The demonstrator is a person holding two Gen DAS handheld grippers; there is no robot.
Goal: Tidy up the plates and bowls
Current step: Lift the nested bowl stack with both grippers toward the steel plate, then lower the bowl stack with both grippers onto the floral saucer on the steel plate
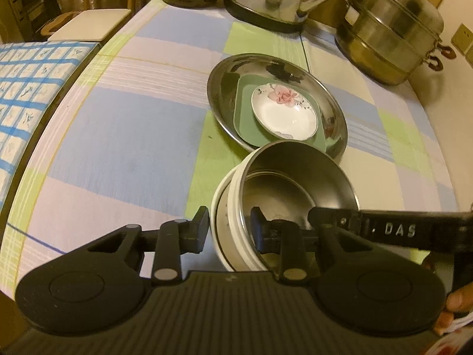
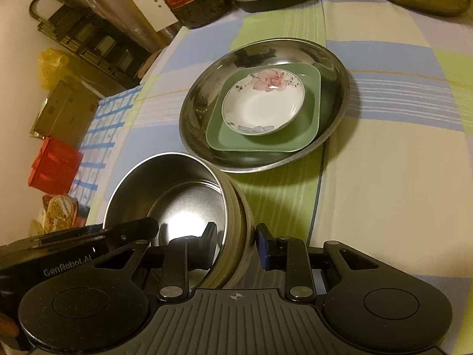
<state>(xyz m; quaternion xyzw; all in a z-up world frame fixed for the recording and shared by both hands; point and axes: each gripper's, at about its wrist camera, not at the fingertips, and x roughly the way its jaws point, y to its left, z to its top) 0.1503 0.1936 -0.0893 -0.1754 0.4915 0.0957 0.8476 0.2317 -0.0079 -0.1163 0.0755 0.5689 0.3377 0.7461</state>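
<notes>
Plates look sorted: saucer (image 1: 285, 112) on green plate (image 1: 248, 124) in steel dish (image 1: 224, 88), mid-frame. Both grippers, left (image 1: 229, 230) and right (image 2: 235, 245), clamp the bowl stack (image 2: 183, 195) at lower centre; whether it rests on the tabletop (image 1: 118, 136) is unclear.

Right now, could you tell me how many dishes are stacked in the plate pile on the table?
3: a large steel plate at the bottom, a green square plate on it, and a floral saucer on top. Anything thinner underneath would be hidden.

Steel bowl (image 1: 298, 177) nested in white bowls (image 1: 227, 236)
</notes>
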